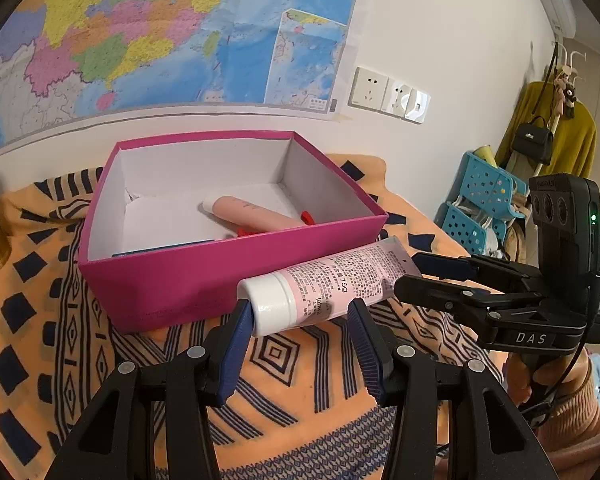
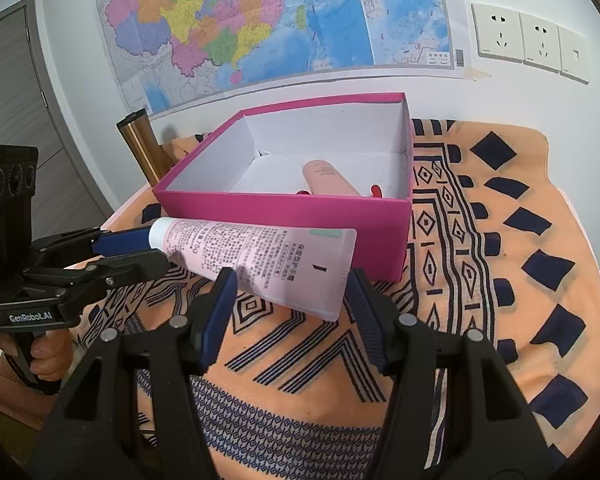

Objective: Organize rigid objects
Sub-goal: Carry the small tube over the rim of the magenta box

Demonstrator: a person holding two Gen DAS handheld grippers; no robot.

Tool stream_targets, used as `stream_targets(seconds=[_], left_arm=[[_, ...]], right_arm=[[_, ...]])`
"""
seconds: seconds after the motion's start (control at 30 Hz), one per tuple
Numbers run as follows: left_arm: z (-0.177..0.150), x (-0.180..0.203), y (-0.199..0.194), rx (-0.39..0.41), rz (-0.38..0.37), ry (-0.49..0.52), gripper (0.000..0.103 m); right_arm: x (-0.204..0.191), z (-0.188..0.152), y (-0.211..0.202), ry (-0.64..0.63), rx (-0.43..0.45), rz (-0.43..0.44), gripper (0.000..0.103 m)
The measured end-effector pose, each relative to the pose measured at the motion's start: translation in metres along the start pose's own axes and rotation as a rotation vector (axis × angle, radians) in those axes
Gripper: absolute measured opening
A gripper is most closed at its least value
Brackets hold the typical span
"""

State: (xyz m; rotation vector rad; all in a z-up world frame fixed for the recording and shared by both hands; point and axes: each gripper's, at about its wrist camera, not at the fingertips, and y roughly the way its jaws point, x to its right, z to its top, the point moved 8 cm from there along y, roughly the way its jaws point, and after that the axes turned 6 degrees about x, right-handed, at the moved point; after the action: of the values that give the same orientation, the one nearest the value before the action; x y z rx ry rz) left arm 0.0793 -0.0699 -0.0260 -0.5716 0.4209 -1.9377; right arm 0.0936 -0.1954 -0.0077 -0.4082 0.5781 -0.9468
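A pink hand-cream tube with a white cap lies just in front of the magenta box, and both grippers hold it. My left gripper is shut on the cap end. My right gripper is shut on the flat crimped end of the tube. In the right wrist view the left gripper reaches in from the left; in the left wrist view the right gripper comes from the right. The open box holds a peach tube and something red.
An orange cloth with dark patterns covers the surface. A gold cylinder stands left of the box by the wall. Blue perforated baskets and a coat rack with a yellow garment are off to the right. A map hangs behind.
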Motion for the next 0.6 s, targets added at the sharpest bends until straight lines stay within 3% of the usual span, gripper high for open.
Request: stream_targets(seconds=[0.6], left_arm=[[0.0087, -0.0032, 0.002, 0.011, 0.005, 0.006, 0.049]], right_arm=[[0.0, 0.0085, 0.0022, -0.014, 0.012, -0.001, 0.06]])
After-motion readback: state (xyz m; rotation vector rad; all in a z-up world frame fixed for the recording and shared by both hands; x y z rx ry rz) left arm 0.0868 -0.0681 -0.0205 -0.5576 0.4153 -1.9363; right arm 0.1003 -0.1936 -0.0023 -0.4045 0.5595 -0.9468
